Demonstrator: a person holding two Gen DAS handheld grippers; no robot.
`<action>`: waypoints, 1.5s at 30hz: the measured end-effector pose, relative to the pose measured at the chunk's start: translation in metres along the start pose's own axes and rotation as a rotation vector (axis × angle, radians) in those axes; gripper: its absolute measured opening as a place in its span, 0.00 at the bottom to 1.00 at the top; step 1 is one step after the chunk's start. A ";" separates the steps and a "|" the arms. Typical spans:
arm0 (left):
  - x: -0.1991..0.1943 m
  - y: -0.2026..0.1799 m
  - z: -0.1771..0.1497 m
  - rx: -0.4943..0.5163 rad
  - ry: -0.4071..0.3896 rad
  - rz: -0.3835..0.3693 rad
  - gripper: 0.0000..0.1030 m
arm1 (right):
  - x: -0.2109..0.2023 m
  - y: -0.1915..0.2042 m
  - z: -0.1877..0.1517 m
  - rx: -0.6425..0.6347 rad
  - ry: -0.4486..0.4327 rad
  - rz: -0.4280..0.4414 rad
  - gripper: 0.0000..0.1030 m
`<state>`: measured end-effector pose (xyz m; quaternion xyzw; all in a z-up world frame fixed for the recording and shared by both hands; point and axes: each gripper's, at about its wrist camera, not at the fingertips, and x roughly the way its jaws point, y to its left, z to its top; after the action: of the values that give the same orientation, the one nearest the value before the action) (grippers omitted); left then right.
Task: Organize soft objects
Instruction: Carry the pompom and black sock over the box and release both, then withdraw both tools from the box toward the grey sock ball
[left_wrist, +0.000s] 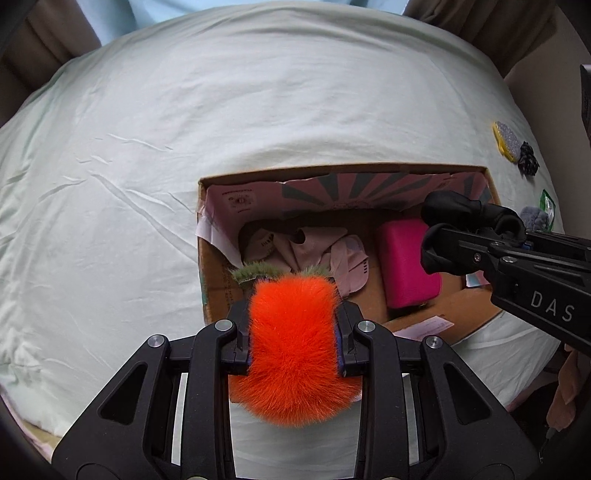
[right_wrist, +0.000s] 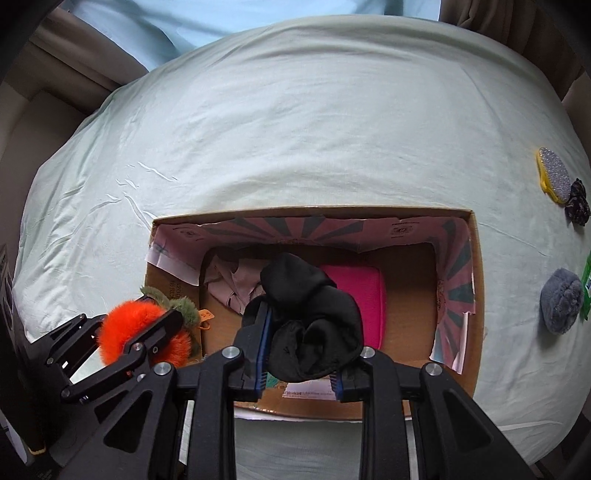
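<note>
Gripping orange plush (left_wrist: 295, 339), black, seemingly sock (right_wrist: 314, 325), over box (right_wrist: 476, 295).

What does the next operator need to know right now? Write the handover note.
Left gripper: shut on the orange furry toy, at the cardboard box near-left corner.
Right gripper: shut on the black cloth, over the box.
Already in the box: pink garment, magenta pad.
Left on the bed sheet: grey fluffy item, glittery pad, dark scrunchie.

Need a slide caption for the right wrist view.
Right tongs hold black cloth over the cardboard box; left tongs grip orange plush.
</note>
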<state>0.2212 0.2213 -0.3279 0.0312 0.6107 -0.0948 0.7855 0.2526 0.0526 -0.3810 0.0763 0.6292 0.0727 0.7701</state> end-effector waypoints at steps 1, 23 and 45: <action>0.003 0.001 0.001 -0.008 0.013 -0.003 0.25 | 0.005 -0.001 0.003 0.003 0.016 0.011 0.23; 0.016 0.012 0.004 -0.057 0.066 -0.083 1.00 | 0.040 -0.027 0.032 0.031 0.085 0.067 1.00; -0.092 0.003 -0.034 -0.008 -0.125 -0.027 1.00 | -0.091 0.012 -0.028 -0.069 -0.176 0.037 1.00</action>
<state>0.1680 0.2403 -0.2481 0.0138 0.5613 -0.1046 0.8209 0.2070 0.0461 -0.2965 0.0672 0.5547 0.1016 0.8231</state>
